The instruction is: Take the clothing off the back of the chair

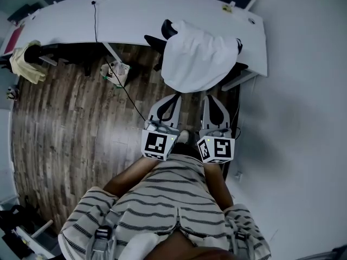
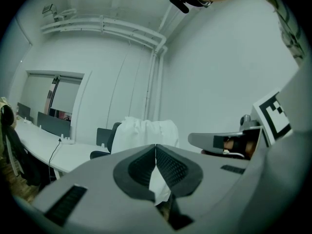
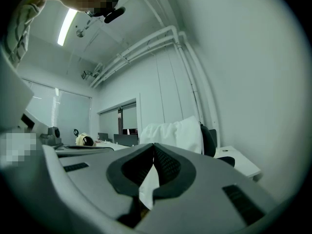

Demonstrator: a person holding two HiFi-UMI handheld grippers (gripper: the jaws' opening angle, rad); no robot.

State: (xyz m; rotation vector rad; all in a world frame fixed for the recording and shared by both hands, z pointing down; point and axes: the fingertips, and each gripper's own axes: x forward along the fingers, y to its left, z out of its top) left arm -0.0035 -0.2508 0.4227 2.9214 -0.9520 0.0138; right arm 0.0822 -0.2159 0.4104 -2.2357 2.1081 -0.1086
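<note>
Just lining up here: left gripper and right gripper side by side, pinched shut, empty, aimed at 12 o'clock toward the clothing draped over the chair back, probably for a two-sided grab.

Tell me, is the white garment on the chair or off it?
On it: the white garment hangs draped over the back of the chair.
</note>
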